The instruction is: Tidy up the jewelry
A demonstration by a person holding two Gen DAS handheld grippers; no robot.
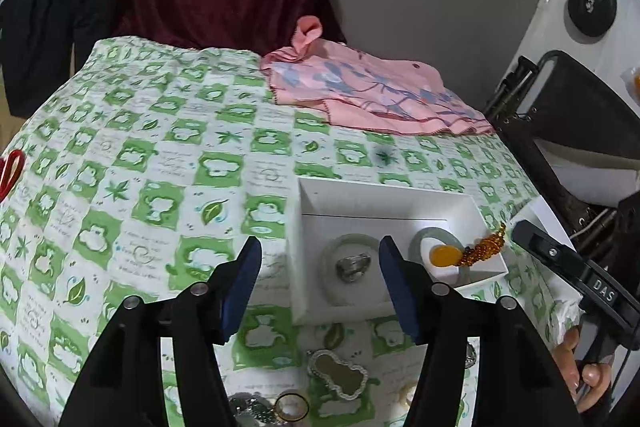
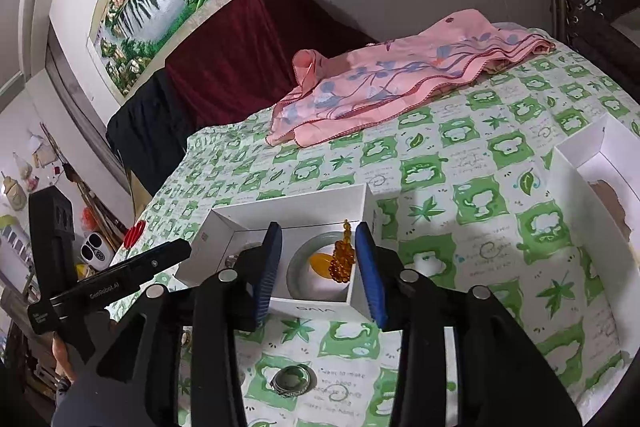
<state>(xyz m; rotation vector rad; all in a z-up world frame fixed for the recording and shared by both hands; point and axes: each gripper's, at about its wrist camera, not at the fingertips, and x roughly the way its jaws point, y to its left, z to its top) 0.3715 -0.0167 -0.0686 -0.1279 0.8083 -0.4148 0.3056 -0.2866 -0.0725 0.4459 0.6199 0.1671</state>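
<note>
Both tools empty: left tool (image 1: 320, 287) wide, right tool (image 2: 318, 271) narrower. Box (image 1: 384, 199) ahead; pendant (image 1: 340, 373) on desk just below left tool, nearer it.

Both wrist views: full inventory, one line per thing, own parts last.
white box: 1, white, on tablecloth, open
jade bangles: 2, pale green, in box
silver ring: 1, in the left bangle
amber pendant: 1, orange, beaded tassel, on the right bangle
gourd pendant: 1, silver-rimmed, on cloth before box
second box: 1, white, right
tablecloth: 1, green-white
scarf: 1, pink, far side
left hand-held gripper: open, empty
right hand-held gripper: open, empty
</note>
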